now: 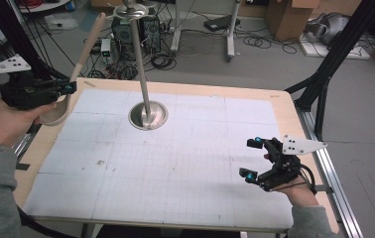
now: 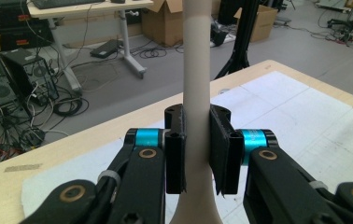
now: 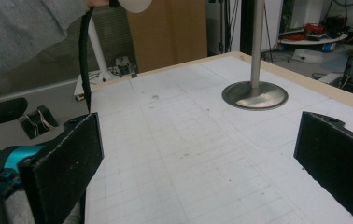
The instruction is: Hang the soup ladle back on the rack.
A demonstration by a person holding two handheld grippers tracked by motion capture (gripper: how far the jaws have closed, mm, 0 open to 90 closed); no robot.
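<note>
Two grippers at work. Your left gripper (image 1: 69, 88), at the left edge of the high view, is clamped on the handle of a beige ladle (image 1: 84, 52). In the left gripper view both black pads press flat against the pale shaft (image 2: 196, 70), which rises straight up through the centre of the frame. The ladle's bowl (image 1: 55, 114) hangs just off the table's left edge (image 1: 51, 134), with the handle slanting up toward the upper left of the frame.

Your right gripper (image 1: 252, 158), lower right in the high view, stands wide open, holding and touching nothing. Its own view shows the two pads far apart at the frame's bottom corners, above the white gridded mat (image 3: 188, 154).

A steel stand (image 1: 148, 115), round base with a thin pole, sits upper centre on the mat.

No readable writing or labels anywhere.
</note>
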